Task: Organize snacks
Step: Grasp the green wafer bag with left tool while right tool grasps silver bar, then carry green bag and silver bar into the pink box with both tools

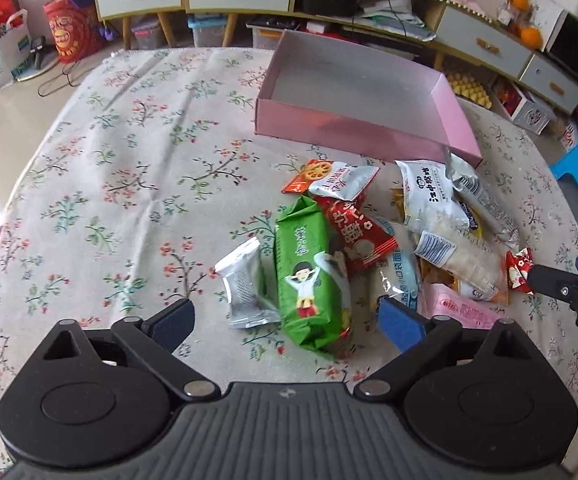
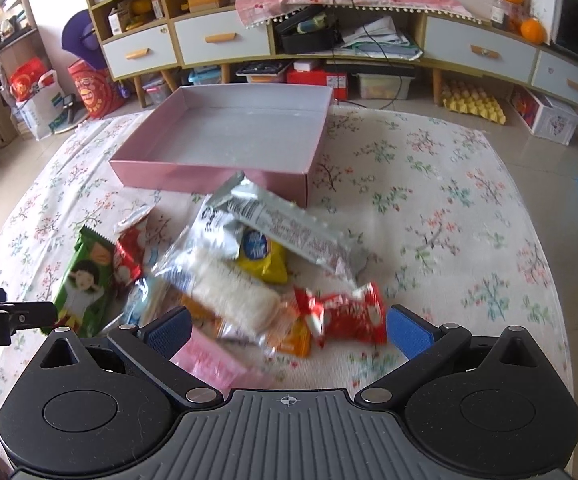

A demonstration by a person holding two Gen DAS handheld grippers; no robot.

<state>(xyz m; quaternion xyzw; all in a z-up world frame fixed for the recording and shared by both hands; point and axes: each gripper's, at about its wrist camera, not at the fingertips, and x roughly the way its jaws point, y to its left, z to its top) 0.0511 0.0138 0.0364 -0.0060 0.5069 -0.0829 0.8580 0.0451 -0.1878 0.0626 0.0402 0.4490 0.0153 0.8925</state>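
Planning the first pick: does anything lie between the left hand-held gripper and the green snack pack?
Nothing visible does. The green snack pack lies just ahead of the open left hand-held gripper, with only a silver packet beside it.

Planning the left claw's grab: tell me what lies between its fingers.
In the left wrist view, the green snack pack and a silver packet lie between them, unpinched.

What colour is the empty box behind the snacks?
Pink outside, pale grey-white inside; the box shows best in the right wrist view.

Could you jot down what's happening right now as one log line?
left gripper: open above green snack pack | right gripper: open above red candy packet | pink box: empty
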